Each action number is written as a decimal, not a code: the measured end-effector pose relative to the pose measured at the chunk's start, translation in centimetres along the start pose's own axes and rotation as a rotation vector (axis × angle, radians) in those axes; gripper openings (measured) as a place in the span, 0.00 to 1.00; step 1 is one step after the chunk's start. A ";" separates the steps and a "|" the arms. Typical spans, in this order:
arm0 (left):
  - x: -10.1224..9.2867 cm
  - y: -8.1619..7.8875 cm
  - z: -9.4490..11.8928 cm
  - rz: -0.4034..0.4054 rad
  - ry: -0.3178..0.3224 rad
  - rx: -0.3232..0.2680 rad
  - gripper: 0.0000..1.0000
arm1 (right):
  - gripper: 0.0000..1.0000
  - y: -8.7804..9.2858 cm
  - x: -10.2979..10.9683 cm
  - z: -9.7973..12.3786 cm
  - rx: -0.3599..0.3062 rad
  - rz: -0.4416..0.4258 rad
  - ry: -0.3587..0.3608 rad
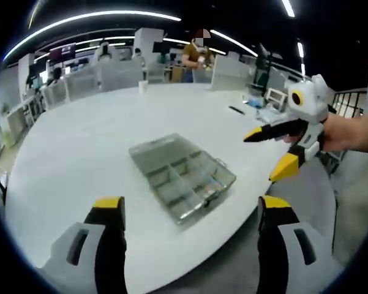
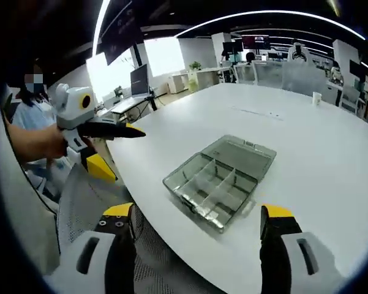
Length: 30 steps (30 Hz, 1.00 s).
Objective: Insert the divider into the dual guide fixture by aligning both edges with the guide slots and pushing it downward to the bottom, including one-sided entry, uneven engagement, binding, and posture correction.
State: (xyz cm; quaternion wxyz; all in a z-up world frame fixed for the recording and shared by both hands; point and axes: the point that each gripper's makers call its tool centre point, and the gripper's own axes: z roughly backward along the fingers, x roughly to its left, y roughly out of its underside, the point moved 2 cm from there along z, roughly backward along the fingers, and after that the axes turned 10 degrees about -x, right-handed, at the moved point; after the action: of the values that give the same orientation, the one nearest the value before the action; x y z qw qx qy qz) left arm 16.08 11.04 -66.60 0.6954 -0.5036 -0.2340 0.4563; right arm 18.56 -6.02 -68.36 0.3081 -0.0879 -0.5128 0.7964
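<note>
In the left gripper view the left gripper (image 1: 187, 211) shows its two yellow-tipped jaws wide apart at the bottom, with nothing between them and nothing touched. The clear compartment box (image 1: 182, 176), which I take for the guide fixture, lies open on the white worktop (image 1: 79, 141) just ahead of the jaws and between their lines, its lid folded flat on the far side. Thin partitions stand inside the tray; whether the divider to be inserted is among them or lying loose is too small to tell. The right gripper (image 1: 270, 153) hangs ahead and to the right of these jaws, clear of the box, held by a hand (image 1: 346, 131), its jaws parted and empty.

In the right gripper view the right gripper's own jaws stand wide open at the bottom and grip nothing. The box sits ahead between them, well apart from the tips. The left gripper floats far off to the left beyond the worktop edge, jaws open.

The step in hand looks like the approach: first find the divider, pinch it by its top edge, keep it square to both slots, and press evenly so neither side leads and binds
</note>
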 end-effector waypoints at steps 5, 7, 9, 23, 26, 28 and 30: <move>-0.4 0.4 1.0 0.005 -0.021 -0.006 0.91 | 0.84 0.4 0.2 1.5 -0.038 -0.025 0.043; -0.4 0.3 1.4 0.002 -0.032 -0.017 0.93 | 0.84 0.5 0.3 2.0 -0.050 -0.028 0.059; -0.3 0.0 1.9 -0.002 -0.052 -0.036 0.95 | 0.85 0.5 0.3 2.5 -0.072 -0.038 0.078; -0.5 0.6 4.2 0.054 -0.135 -0.084 0.98 | 0.84 0.9 0.2 4.3 -0.139 -0.076 0.149; -0.5 0.4 4.2 0.057 -0.142 -0.096 0.99 | 0.85 0.6 0.1 4.3 -0.151 -0.070 0.152; -0.4 0.3 4.4 0.063 -0.149 -0.100 0.99 | 0.84 0.6 0.2 4.3 -0.151 -0.064 0.154; -0.3 0.4 4.5 0.064 -0.156 -0.104 0.99 | 0.84 0.6 0.1 4.4 -0.154 -0.057 0.163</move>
State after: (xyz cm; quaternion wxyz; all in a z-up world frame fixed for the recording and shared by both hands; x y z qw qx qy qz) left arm 12.30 12.95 -65.17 0.6330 -0.5091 -0.2944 0.5033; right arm 16.26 -9.50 -66.85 0.3638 -0.1610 -0.5480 0.7358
